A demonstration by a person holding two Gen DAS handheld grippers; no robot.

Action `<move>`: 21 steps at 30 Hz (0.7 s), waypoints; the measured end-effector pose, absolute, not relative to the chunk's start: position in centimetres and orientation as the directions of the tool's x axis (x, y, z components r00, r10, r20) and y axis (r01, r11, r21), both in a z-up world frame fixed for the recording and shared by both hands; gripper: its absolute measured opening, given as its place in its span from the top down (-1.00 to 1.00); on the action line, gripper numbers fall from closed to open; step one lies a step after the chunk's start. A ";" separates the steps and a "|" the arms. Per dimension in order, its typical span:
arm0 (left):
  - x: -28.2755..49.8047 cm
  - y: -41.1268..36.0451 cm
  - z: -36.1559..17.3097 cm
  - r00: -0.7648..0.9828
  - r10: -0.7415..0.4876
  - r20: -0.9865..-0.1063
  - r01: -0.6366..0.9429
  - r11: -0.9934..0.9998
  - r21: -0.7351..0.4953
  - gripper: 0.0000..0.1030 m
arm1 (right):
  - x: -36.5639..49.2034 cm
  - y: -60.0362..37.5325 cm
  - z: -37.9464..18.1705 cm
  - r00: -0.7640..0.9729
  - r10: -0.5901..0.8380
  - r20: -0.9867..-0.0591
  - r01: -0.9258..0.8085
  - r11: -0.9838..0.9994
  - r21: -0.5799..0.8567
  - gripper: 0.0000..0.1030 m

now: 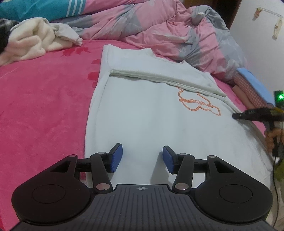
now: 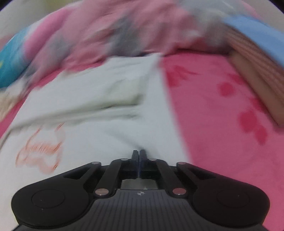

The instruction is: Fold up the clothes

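A white T-shirt [image 1: 150, 110] with an orange outline print [image 1: 198, 103] lies flat on the pink bed sheet [image 1: 44, 106]. Its upper part is folded over in a band [image 1: 159, 76]. My left gripper [image 1: 142, 154] hovers over the shirt's near end, open, its blue pads [image 1: 117, 156] with nothing between them. At the shirt's right edge is my right gripper [image 1: 235, 115], held by a hand [image 1: 271, 140]. The right wrist view is blurred; there the right gripper [image 2: 139, 152] is shut, and the shirt [image 2: 99, 131] puckers into its tips.
A rumpled pink and grey quilt [image 1: 159, 32] lies behind the shirt. A cream fleece garment [image 1: 30, 42] and a teal cloth [image 1: 35, 8] sit at the back left. A checked and blue pillow [image 1: 252, 85] lines the bed's right side.
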State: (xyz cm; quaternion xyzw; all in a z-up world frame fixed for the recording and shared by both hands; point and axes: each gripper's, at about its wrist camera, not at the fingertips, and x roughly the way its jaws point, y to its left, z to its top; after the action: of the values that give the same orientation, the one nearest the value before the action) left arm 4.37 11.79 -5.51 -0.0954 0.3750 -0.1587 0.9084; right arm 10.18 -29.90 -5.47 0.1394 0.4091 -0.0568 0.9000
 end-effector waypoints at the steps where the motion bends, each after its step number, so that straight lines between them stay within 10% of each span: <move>1: 4.3 11.8 -5.5 0.669 -0.360 -0.650 0.219 0.931 -0.291 0.02 | 10.1 -29.6 -4.9 0.665 -0.001 -0.747 0.222 0.955 0.196 1.00; 6: 4.2 11.9 -5.6 0.670 -0.366 -0.646 0.219 0.929 -0.299 0.01 | 9.7 -25.3 -3.9 0.685 0.161 -0.711 0.013 0.972 0.233 0.95; 12: 4.2 11.8 -5.6 0.669 -0.367 -0.647 0.220 0.928 -0.299 -0.04 | 11.8 -28.1 -5.7 0.668 -0.032 -0.743 0.220 0.963 0.156 1.00; 21: 4.1 11.4 -5.5 0.666 -0.362 -0.653 0.223 0.931 -0.289 -0.16 | 5.6 -24.9 -5.8 0.646 -0.005 -0.763 0.024 1.000 0.013 1.00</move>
State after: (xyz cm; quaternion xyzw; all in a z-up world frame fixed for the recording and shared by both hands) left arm 4.15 11.44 -5.51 -0.0923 0.3757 -0.1612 0.9079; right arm 5.57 -24.91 -5.77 0.0110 0.4208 -0.0079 0.9071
